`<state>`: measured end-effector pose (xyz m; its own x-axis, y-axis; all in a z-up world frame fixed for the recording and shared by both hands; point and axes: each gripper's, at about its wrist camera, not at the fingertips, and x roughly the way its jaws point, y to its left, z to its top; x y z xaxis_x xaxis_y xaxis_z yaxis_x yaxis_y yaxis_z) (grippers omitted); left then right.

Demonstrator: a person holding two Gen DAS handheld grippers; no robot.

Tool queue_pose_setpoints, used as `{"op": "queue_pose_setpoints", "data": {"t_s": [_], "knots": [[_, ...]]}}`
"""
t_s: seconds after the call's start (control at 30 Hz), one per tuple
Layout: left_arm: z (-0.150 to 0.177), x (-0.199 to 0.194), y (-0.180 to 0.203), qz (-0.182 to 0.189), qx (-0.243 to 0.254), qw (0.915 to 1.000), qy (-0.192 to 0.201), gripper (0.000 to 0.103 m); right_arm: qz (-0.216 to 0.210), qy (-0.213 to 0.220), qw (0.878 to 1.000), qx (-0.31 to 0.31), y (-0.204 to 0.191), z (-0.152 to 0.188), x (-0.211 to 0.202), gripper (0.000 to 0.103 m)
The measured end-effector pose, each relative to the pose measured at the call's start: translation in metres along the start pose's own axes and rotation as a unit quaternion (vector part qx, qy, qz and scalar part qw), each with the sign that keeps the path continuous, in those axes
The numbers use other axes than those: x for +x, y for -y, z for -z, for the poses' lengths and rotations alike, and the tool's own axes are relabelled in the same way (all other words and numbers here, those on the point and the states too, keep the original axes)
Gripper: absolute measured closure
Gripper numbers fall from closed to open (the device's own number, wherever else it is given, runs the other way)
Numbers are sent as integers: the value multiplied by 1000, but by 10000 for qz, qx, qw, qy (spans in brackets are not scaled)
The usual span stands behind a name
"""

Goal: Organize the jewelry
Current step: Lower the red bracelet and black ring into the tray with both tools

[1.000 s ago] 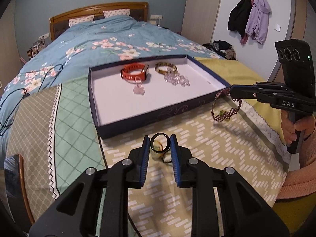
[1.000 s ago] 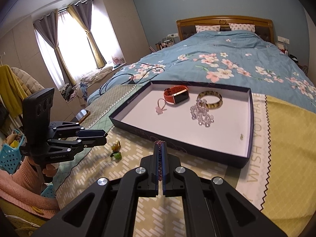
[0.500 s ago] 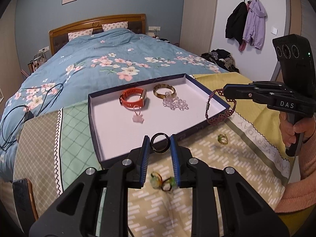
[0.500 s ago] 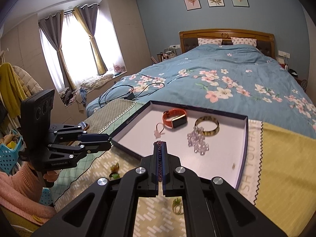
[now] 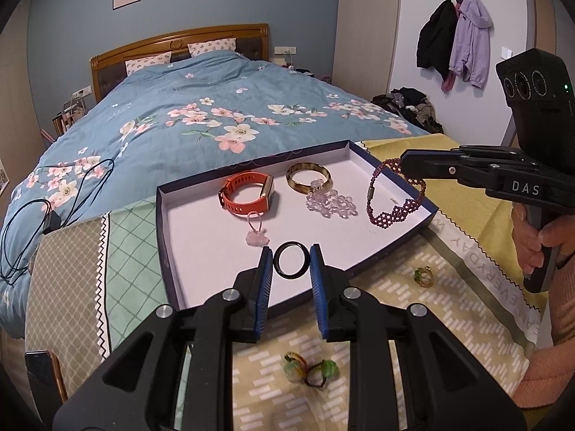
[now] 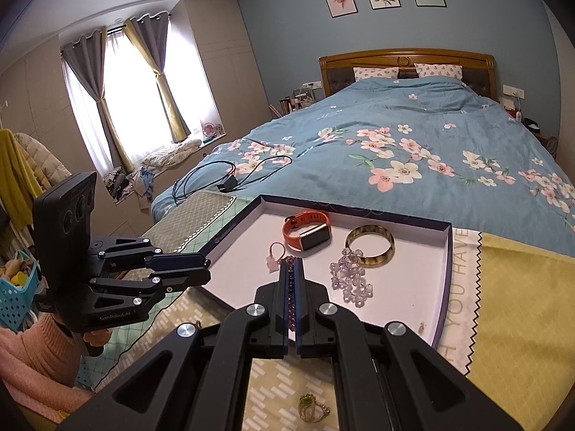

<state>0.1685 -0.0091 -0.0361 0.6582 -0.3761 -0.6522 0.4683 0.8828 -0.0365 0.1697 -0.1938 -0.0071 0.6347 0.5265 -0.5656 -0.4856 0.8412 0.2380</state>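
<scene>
Blue floral bedding [image 5: 201, 115] fills the room ahead of you, under a blue wall with three flower prints, and at the foot of the bed a patterned cloth [image 5: 424, 309] carries the white-lined tray [image 5: 165, 237] with a watch [image 5: 248, 194], a bangle [image 5: 309, 177], clear beads [image 5: 332, 203] and a pink charm [image 5: 257, 239] already in it. Your left gripper [image 5: 291, 262] is clamped on a black ring [image 5: 291, 261] over the tray's near edge, and your right gripper [image 6: 291, 287] is pinched tight on a purple bracelet [image 5: 391, 204] hanging above its right side. I'd judge you past halfway: both need setting down, and a green ring [image 5: 423, 276] and green hair ties [image 5: 311, 370] lie on the cloth.
</scene>
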Motion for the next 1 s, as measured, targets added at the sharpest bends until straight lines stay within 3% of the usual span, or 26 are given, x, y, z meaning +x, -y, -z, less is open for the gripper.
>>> {"op": "queue_pose_setpoints", "data": {"t_s": [1.0], "knots": [[-7, 65, -8, -166, -4, 9982, -578, 82, -11, -360, 9980, 518, 30, 0, 51, 102]]}}
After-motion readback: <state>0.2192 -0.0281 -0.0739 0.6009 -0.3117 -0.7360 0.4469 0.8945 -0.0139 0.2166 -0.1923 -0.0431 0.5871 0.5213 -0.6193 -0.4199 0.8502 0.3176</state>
